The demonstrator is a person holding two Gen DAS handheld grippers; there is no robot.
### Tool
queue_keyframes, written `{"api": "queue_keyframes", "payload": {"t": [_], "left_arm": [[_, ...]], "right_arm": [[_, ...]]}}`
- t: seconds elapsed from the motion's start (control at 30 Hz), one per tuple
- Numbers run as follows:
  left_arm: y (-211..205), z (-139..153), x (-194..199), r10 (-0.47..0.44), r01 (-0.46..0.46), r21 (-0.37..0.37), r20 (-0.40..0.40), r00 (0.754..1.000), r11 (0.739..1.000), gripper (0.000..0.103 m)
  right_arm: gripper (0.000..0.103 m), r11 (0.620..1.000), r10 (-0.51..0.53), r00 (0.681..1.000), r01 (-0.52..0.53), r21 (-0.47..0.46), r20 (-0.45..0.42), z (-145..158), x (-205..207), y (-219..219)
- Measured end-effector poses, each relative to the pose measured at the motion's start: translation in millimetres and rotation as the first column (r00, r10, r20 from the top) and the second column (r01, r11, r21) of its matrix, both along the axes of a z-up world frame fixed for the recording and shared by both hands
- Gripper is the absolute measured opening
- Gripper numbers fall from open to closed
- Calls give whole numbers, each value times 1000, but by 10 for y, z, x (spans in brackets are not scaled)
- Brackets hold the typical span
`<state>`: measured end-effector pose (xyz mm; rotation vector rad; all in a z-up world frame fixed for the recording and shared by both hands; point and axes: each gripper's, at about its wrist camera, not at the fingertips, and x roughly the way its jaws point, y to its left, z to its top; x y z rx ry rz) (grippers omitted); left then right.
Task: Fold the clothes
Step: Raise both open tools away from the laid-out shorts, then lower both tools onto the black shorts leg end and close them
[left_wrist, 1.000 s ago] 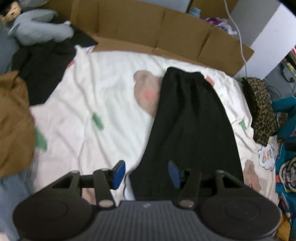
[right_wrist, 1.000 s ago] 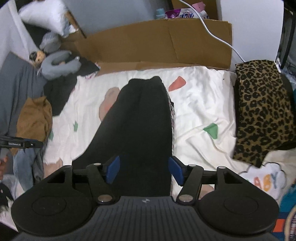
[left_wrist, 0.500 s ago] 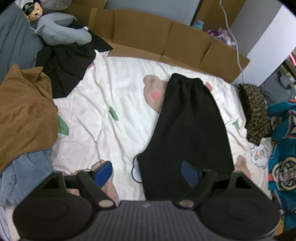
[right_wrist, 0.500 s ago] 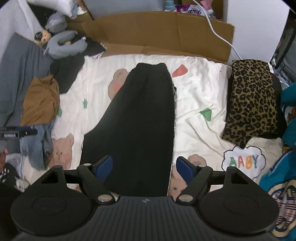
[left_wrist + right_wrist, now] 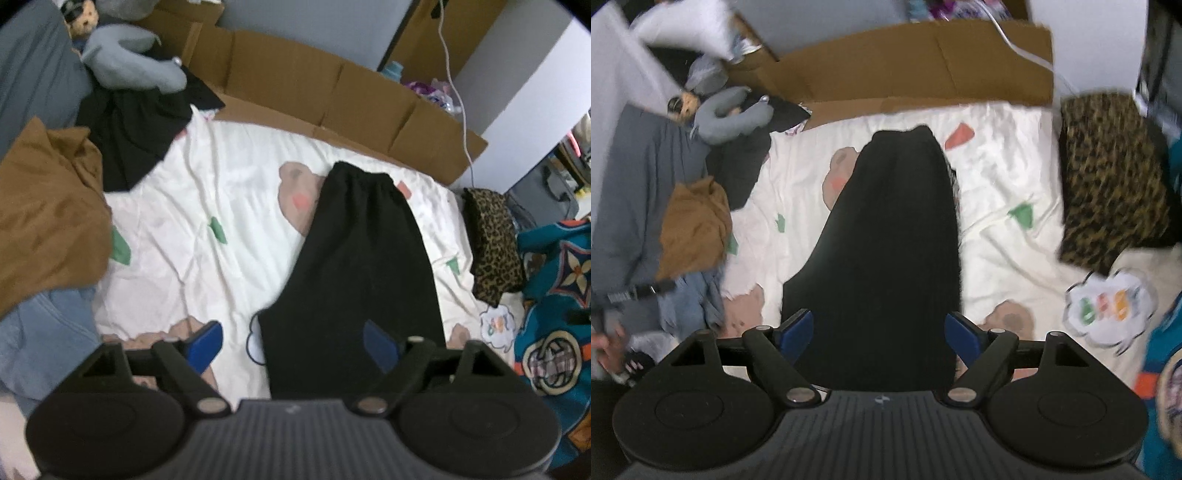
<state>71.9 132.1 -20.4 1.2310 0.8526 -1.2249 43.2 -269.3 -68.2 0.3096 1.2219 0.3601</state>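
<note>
Black trousers [image 5: 354, 266] lie folded lengthwise on the white printed bedsheet [image 5: 221, 206], waistband at the far end. In the right wrist view the same trousers [image 5: 886, 251] run down the middle of the sheet [image 5: 997, 177]. My left gripper [image 5: 293, 341] hovers open above the near left corner of the trousers, its blue pads wide apart and nothing between them. My right gripper [image 5: 879, 332] also stands open over the near end of the trousers, both pads clear of the cloth.
A brown garment [image 5: 44, 206], blue denim [image 5: 40, 332] and a black garment [image 5: 129, 125] are piled at the left. A leopard-print cloth [image 5: 1108, 177] lies at the right, a teal patterned cloth [image 5: 554, 295] beyond it. Cardboard [image 5: 314, 88] lines the far edge. A grey plush toy [image 5: 727, 118] sits at the far left.
Both grippers opened wider and rose away from the near end of the trousers, which stay flat on the sheet. More of the bed shows in both views.
</note>
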Motion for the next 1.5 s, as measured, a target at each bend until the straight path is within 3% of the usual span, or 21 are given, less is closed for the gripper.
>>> {"api": "queue_keyframes", "payload": {"t": [0.13,0.2,0.43,0.7,0.77,1.0,1.13,1.5], "left_arm": [[73,-375,202,57,-54,61,-49,997,997,78],[132,-570,287,71,-66,93,-62,996,994,76],[393,-1157,550,120,-104,194,-75,990,975,67],[555,-1656,868,211,-171,284,-117,970,943,57],[576,-1756,961,229,-189,302,-104,968,934,57],[759,-1965,1257,309,-224,381,-176,935,897,57],[900,-2075,1391,371,-260,412,-216,903,873,57],[837,-2134,1412,342,-201,407,-309,888,891,56]], "right_arm": [[81,998,-21,997,25,62,-75,-477,28,-63],[79,999,0,994,5,49,-108,-744,15,-61],[59,998,-18,975,31,55,-220,-1624,-205,-150],[58,983,-125,955,155,94,-270,-2296,-440,-320],[58,978,-144,953,178,108,-266,-2416,-456,-316],[58,977,-118,946,165,132,-302,-2696,-563,-210],[58,975,-124,936,176,135,-329,-2829,-605,-222],[55,957,-141,943,208,203,-302,-2963,-555,-236]]}}
